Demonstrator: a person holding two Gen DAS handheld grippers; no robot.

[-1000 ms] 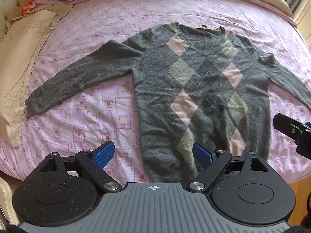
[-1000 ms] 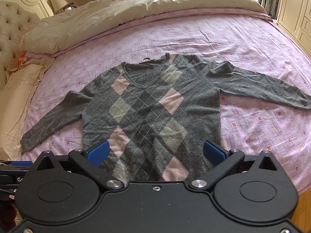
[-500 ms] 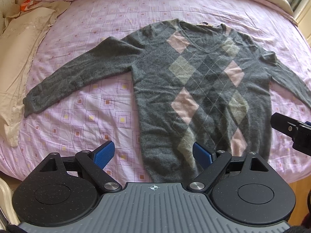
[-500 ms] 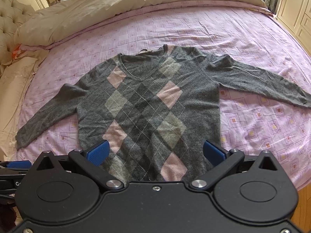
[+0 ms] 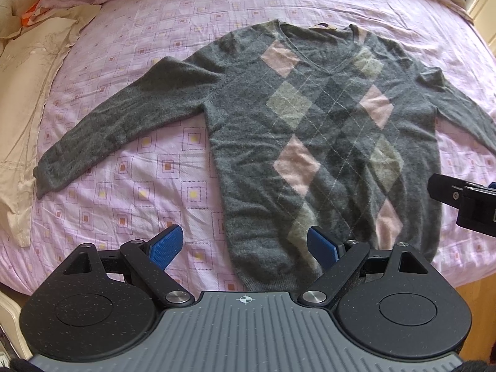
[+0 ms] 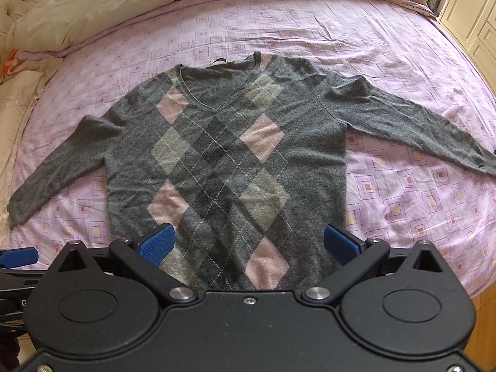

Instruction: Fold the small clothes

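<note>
Sweater (image 5: 310,142) lies flat, face up, on the pink sheet (image 5: 130,186). Long axis runs straight away from both claws: hem nearest, V-neck at the far end. Sleeves spread sideways and angle back toward the near edge, cuffs well out on each side.

Left claw (image 5: 245,246): jaws wide apart, gripping nothing, hovering over the near edge of the bed. Its right pad sits over the sweater's hem area, left pad over bare sheet just beside the sweater's side seam. One sleeve cuff lies far off to its left.

Right claw (image 6: 249,243): jaws spread wide too, nothing held, centred over the hem; both pads sit over the lower body of the sweater. The other sleeve stretches away to its right, flat on the sheet.

Each claw shows at the edge of the other's view, so they are side by side and apart.

Around: cream duvet (image 6: 124,3) bunched beyond the neckline, cream pillow (image 5: 21,93) far left beyond the cuff. Neither touches the sweater. Nothing lies on the sweater itself.
</note>
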